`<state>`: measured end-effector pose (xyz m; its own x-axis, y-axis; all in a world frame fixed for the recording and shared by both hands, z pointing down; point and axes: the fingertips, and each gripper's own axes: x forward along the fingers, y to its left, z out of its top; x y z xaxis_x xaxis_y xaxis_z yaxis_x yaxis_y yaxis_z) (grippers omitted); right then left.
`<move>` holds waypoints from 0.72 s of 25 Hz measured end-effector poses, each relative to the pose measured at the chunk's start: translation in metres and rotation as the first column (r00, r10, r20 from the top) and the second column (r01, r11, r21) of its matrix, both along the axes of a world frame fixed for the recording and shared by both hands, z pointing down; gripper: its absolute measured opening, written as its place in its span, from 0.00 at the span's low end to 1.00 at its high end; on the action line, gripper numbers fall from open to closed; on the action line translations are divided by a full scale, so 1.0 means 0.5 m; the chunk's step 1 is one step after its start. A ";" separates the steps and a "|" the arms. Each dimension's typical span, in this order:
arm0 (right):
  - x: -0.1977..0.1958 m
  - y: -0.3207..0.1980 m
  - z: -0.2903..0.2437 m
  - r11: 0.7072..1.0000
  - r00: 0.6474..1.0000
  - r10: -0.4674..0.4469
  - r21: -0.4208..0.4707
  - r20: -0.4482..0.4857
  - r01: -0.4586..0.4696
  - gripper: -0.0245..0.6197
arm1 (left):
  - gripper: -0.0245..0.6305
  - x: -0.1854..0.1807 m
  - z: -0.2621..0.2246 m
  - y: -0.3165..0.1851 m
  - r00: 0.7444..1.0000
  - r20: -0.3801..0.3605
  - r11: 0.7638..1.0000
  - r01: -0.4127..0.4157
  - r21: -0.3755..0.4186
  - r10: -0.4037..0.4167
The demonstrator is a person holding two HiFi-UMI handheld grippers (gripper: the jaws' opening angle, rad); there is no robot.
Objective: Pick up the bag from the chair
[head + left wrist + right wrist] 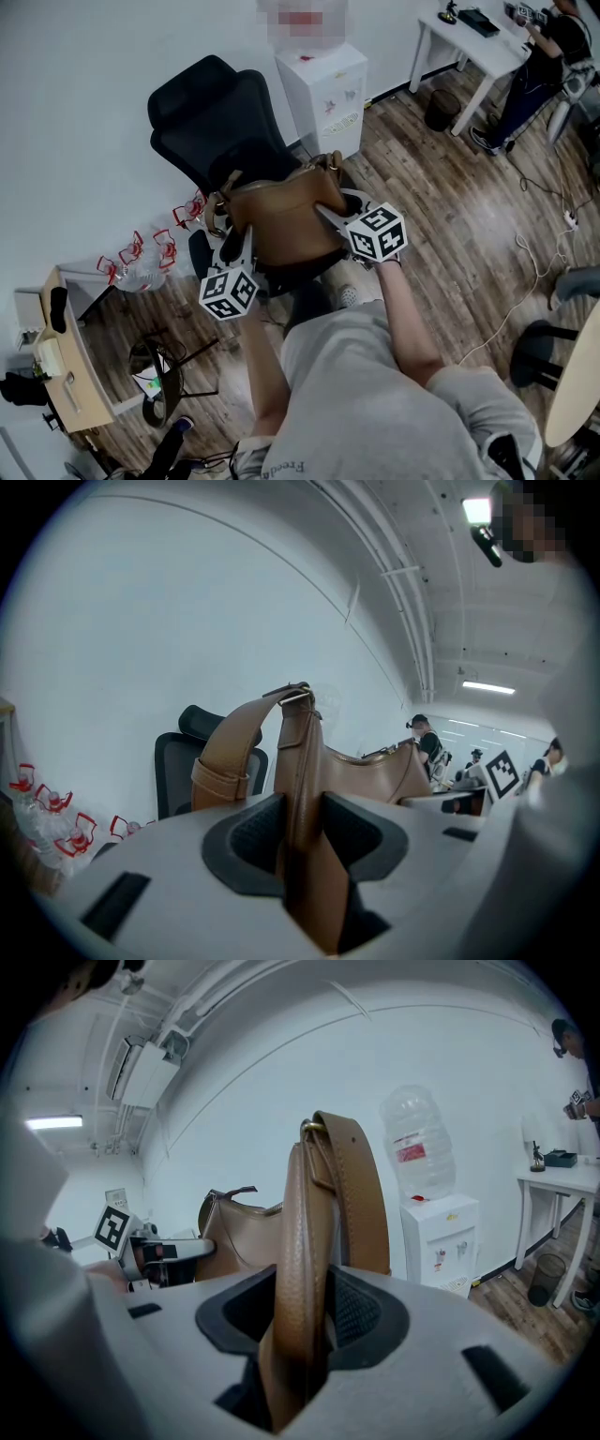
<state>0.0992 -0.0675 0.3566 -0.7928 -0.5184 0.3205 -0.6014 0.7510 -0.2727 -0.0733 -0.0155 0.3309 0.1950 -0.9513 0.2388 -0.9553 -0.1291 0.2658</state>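
Observation:
A brown leather bag (281,223) hangs between my two grippers in front of the black office chair (211,117). The left gripper (228,228) is shut on the bag's left end, and the right gripper (330,214) on its right end. In the left gripper view the gripper (305,832) pinches a brown strap (298,752), with the bag's body (375,775) to the right and the chair back (178,761) behind it. Seen from the right gripper view, that gripper (305,1321) clamps another strap (307,1213), with the bag's body (239,1232) beyond on the left.
A white water dispenser (323,89) stands against the wall beside the chair. At the far right a person (548,56) sits at a white desk (469,42) with a dark bin (441,108) under it. Red-capped bottles (141,253) and a wooden cabinet (70,375) are on the left. A cable (525,281) lies on the floor.

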 end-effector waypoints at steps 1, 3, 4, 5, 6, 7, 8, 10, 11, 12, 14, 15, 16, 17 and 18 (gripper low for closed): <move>0.000 0.002 0.000 1.000 1.000 0.000 0.000 -0.003 0.000 0.28 | 0.22 0.000 0.001 0.002 1.000 -0.002 1.000 -0.001 0.000 0.001; 0.000 0.006 0.001 1.000 1.000 0.001 0.001 -0.009 -0.001 0.28 | 0.22 0.000 0.004 0.006 1.000 -0.005 1.000 -0.002 -0.001 0.002; 0.001 0.008 0.002 1.000 1.000 0.001 0.002 -0.011 -0.001 0.28 | 0.22 0.000 0.005 0.009 1.000 -0.006 1.000 -0.001 -0.002 0.001; 0.001 0.009 0.002 1.000 1.000 0.001 0.002 -0.012 -0.001 0.28 | 0.22 0.000 0.006 0.010 1.000 -0.006 1.000 0.000 -0.003 0.000; 0.000 0.011 0.004 1.000 1.000 0.000 0.002 -0.013 0.000 0.28 | 0.22 -0.001 0.007 0.012 1.000 -0.006 1.000 0.001 -0.004 -0.001; -0.001 0.013 0.005 1.000 1.000 -0.002 0.002 -0.016 0.002 0.28 | 0.22 -0.001 0.008 0.013 1.000 -0.006 1.000 0.002 -0.004 -0.002; -0.002 0.014 0.007 1.000 1.000 -0.005 0.003 -0.019 0.005 0.28 | 0.22 -0.002 0.009 0.015 1.000 -0.005 1.000 0.003 -0.003 -0.003; -0.003 0.020 0.011 1.000 1.000 -0.014 0.005 -0.027 0.014 0.28 | 0.22 -0.003 0.012 0.022 1.000 -0.003 1.000 0.006 -0.004 -0.006; -0.003 0.024 0.013 1.000 0.999 -0.017 0.004 -0.030 0.017 0.28 | 0.22 -0.003 0.014 0.027 1.000 -0.002 1.000 0.006 -0.005 -0.006; -0.004 0.027 0.014 1.000 0.999 -0.020 0.003 -0.032 0.020 0.28 | 0.22 -0.003 0.015 0.030 1.000 -0.002 1.000 0.006 -0.006 -0.006; -0.005 0.030 0.016 1.000 0.999 -0.022 0.001 -0.035 0.022 0.29 | 0.22 -0.005 0.017 0.034 1.000 -0.001 1.000 0.007 -0.007 -0.007; -0.006 0.030 0.017 1.000 0.999 -0.022 -0.002 -0.035 0.022 0.29 | 0.22 -0.006 0.017 0.034 1.000 0.000 1.000 0.007 -0.007 -0.007; -0.007 0.030 0.018 1.000 0.999 -0.022 -0.006 -0.034 0.022 0.29 | 0.22 -0.007 0.017 0.035 1.000 0.002 1.000 0.008 -0.006 -0.008; -0.007 0.030 0.020 1.000 0.999 -0.022 -0.011 -0.032 0.022 0.29 | 0.22 -0.007 0.017 0.035 1.000 0.004 1.000 0.009 -0.006 -0.009; -0.007 0.030 0.020 1.000 0.999 -0.022 -0.015 -0.031 0.022 0.29 | 0.22 -0.007 0.016 0.036 1.000 0.007 1.000 0.010 -0.006 -0.010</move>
<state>0.0955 -0.0522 0.3667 -0.7937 -0.4960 0.3522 -0.5928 0.7605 -0.2650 -0.0769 0.0026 0.3389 0.1838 -0.9518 0.2455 -0.9583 -0.1179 0.2602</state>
